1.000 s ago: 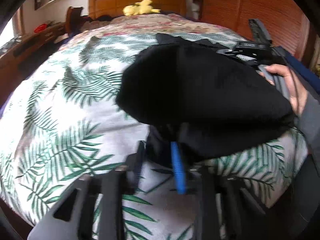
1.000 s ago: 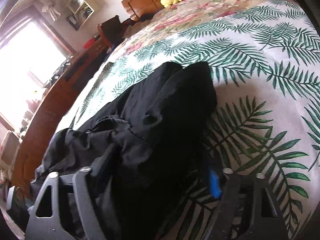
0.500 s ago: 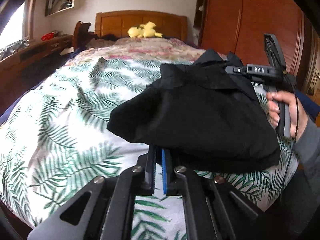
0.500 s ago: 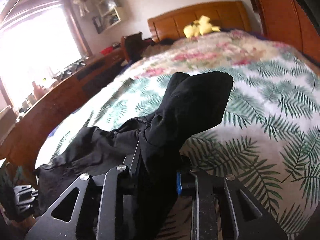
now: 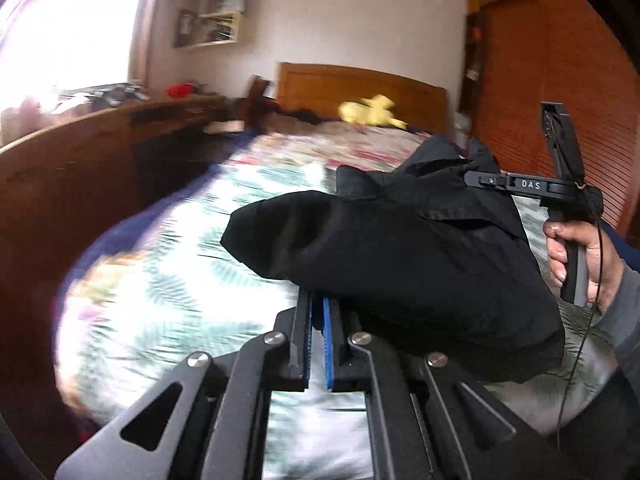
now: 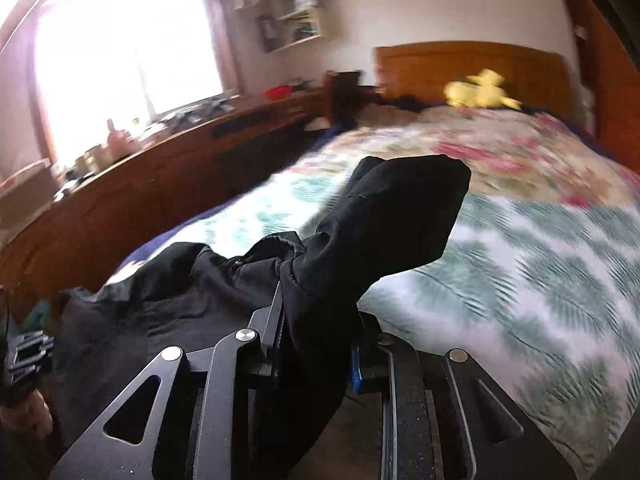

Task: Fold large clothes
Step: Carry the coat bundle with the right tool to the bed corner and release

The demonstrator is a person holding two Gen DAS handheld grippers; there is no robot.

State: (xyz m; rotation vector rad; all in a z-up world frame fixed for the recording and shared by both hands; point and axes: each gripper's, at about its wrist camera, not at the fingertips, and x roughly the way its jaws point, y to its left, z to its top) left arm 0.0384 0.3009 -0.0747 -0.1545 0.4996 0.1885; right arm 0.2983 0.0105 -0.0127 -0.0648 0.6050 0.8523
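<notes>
Both grippers are pinching the same black garment (image 5: 400, 264) and holding it up off the bed (image 5: 168, 288). Left gripper (image 5: 318, 320): jaws are sitting nearly together, blue pad facing black pad with only a thin slit between them, and the cloth edge is disappearing right at the tips, so it reads as clamped on the hem, though the actual bite is hidden under the fabric. Right gripper (image 6: 316, 320): jaws are wider apart because a thick bunch of fabric is wedged between them, with a flap sticking up and forward past the tips.

From the left wrist view the right hand (image 5: 580, 256) is wrapping the other tool's handle, off to the right of the bundle. The garment is hanging between the two tools as a slack lump, its lower part draping toward the near edge of the leaf-print bedspread (image 6: 540, 280); the rest is trailing down to the left in the right wrist view. Background is smeared, so things are moving.

To do this step well, my read:
- spreading the two grippers apart until the held edge is going taut, not sagging
- keeping both pinches level so the fold line is landing straight
- lowering onto open bedspread, well short of the yellow toy (image 6: 482, 90) by the headboard (image 6: 472, 60)
- the right pinch is holding bunched layers; that may be dragging extra cloth into the fold, so laying down slowly
</notes>
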